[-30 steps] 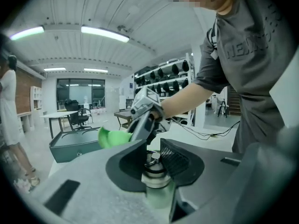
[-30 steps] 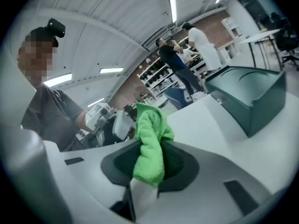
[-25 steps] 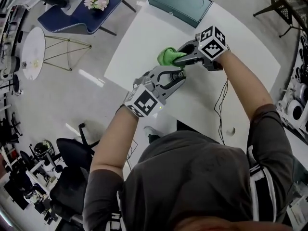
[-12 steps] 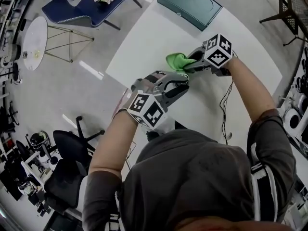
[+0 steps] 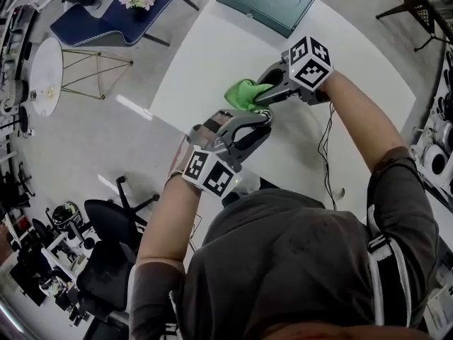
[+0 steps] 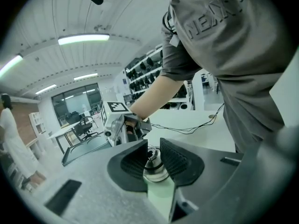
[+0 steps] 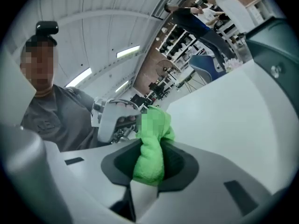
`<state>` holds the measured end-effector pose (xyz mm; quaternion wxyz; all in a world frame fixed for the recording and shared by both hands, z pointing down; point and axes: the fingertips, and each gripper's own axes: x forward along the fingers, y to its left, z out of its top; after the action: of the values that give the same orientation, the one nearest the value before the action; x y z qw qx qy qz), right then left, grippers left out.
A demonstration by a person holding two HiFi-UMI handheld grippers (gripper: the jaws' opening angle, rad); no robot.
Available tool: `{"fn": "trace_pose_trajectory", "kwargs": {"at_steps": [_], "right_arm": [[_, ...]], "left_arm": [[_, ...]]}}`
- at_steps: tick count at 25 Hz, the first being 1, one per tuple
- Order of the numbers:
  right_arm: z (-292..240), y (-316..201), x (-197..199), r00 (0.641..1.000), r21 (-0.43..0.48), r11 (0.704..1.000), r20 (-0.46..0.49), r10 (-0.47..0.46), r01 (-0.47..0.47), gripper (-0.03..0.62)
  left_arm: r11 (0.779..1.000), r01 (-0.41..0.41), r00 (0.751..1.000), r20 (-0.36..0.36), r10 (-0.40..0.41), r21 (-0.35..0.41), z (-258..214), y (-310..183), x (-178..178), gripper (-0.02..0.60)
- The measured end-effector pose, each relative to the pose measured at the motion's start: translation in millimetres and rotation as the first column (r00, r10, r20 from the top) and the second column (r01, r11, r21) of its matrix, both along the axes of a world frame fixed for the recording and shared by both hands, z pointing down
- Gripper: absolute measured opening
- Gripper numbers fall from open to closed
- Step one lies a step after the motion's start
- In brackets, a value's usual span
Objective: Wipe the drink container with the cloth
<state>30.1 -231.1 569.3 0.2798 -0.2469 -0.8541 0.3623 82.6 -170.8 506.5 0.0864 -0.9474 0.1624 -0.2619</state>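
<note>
Left gripper [image 6: 153,158] fingers [image 6: 176,160] clamp container [image 6: 156,174], seemingly its cap [image 6: 150,154], near table [image 5: 205,55] edge; right gripper's [image 7: 149,164] pinch cloth [image 7: 148,148].

Grey shirt [image 6: 219,27], raised chest lettering reading "NEX" (further letters too unclear to read)

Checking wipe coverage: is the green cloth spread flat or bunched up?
Bunched. The green cloth is a wad pinched in the right hand-held gripper.
</note>
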Motion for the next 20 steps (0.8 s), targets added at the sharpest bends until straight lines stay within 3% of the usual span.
{"fn": "trace_pose_trajectory", "kwargs": {"at_steps": [5,10,16,20], "right_arm": [[25,4,-7,0.997,-0.055,0.998,-0.083,0.004,-0.008,0.081],[63,-1,3,0.975,0.115,0.992,-0.222,-0.027,0.054,0.080],[62,12,23,0.970,0.133,0.988,-0.239,-0.040,0.074,0.080],[58,13,36,0.976,0.126,0.990,-0.212,-0.042,0.070,0.081]], "left_arm": [[1.000,0.010,1.000,-0.016,-0.010,-0.007,-1,2,1,0.075],[0.999,0.028,0.999,-0.025,-0.029,-0.021,0,0,-1,0.075],[0.999,0.051,0.998,0.034,-0.051,-0.002,-1,11,-12,0.080],[0.997,0.069,0.997,0.017,-0.069,-0.020,0,18,-22,0.072]]}}
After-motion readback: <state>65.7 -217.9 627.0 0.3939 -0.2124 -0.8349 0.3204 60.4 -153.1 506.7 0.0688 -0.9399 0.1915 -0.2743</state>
